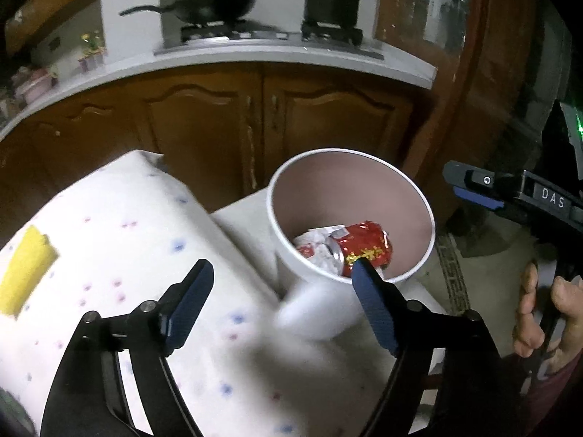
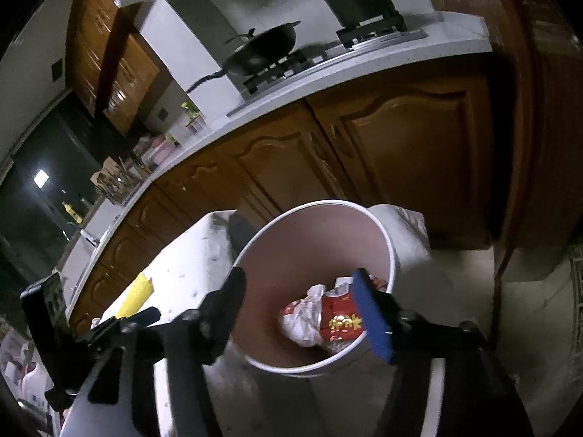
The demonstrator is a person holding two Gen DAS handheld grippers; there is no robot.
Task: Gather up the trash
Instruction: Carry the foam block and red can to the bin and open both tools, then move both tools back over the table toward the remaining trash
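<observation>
A white round trash bin point(image 1: 430, 218) with a pinkish inside stands beside a table with a white dotted cloth point(image 1: 127, 225). Inside it lie a crushed red can point(image 1: 364, 245) and crumpled white paper point(image 1: 320, 251). My left gripper point(image 1: 282, 286) is open and empty, just in front of the bin's near rim. A yellow sponge point(image 1: 25, 269) lies on the cloth at the left. In the right wrist view my right gripper point(image 2: 300, 307) is open and empty above the bin point(image 2: 386, 233), over the can point(image 2: 340, 318) and paper point(image 2: 302, 315). The sponge point(image 2: 136, 293) shows at the left there.
Brown cabinets point(image 1: 226, 131) and a grey counter point(image 1: 255, 56) stand behind, with a wok point(image 1: 215, 7) and a pot point(image 1: 329, 2) on the stove. The right gripper's body point(image 1: 528, 200) and a hand point(image 1: 539, 313) are at the right. The left gripper's body point(image 2: 91, 331) shows at the left.
</observation>
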